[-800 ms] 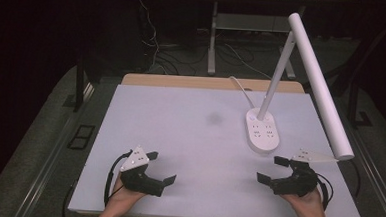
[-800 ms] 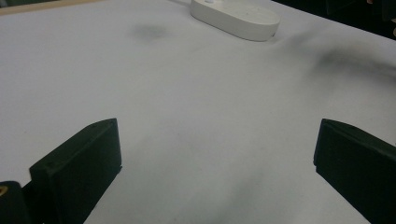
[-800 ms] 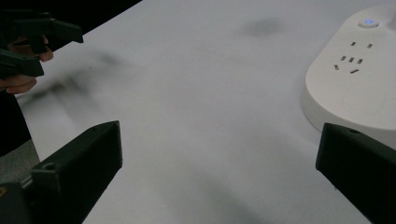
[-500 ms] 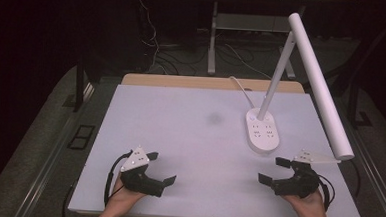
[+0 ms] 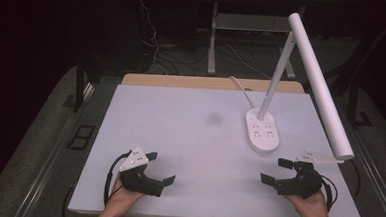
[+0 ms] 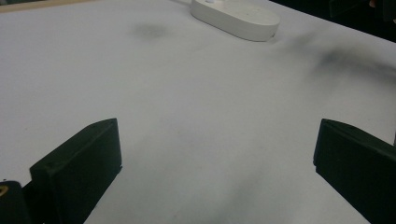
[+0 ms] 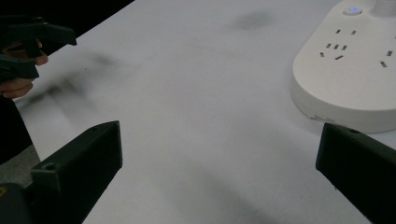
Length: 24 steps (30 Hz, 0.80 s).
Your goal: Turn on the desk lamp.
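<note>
High view overlooks the table (image 5: pixel 179 138); both gripper views skim it, sharing the lamp base (image 6: pixel 236 17).

The table top (image 5: pixel 179 138) was a smooth, matt white sheet with a faint grey smudge (image 5: pixel 214 118), and a strip of pale wood (image 5: pixel 182 81) showed along its far edge. The desk lamp (image 5: pixel 303 74) and its base (image 7: pixel 355 70) looked like smooth white plastic with a soft sheen. Both the left gripper (image 5: pixel 160 168) and the right gripper (image 5: pixel 277 171) were of matt black plastic, each topped by a light grey plate.
</note>
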Available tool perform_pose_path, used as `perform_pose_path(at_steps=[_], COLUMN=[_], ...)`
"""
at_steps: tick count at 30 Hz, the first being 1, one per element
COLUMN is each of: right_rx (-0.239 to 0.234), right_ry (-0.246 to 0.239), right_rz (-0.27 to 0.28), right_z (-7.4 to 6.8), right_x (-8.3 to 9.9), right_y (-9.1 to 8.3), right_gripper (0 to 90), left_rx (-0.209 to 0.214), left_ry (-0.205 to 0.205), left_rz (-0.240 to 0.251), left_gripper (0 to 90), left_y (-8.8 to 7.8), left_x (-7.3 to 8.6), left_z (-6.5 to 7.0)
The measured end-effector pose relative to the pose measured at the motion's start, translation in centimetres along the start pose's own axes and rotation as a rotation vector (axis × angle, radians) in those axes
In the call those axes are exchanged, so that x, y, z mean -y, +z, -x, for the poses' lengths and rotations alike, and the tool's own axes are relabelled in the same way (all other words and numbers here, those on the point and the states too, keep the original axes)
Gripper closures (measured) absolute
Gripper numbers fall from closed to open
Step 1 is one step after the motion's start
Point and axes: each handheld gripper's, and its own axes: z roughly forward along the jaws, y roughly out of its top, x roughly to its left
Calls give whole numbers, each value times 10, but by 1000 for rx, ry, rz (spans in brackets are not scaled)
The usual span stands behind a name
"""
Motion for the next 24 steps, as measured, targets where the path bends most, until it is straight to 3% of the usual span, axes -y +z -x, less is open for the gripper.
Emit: perform_pose_path(at_steps=[14,24], right_rx=[-12,-23], right_ry=[-23,-16], right_rz=[-44,-64], right_z=[-1,3], right_x=[-3,-18], right_y=[6,1], right_gripper=[1,1], left_rx=[-5,-9], left_ry=[-4,-10], left_rz=[-7,-10], left_gripper=[0,0], left_y=[-1,-1], left_x=[1,1], left_z=[-2,-2])
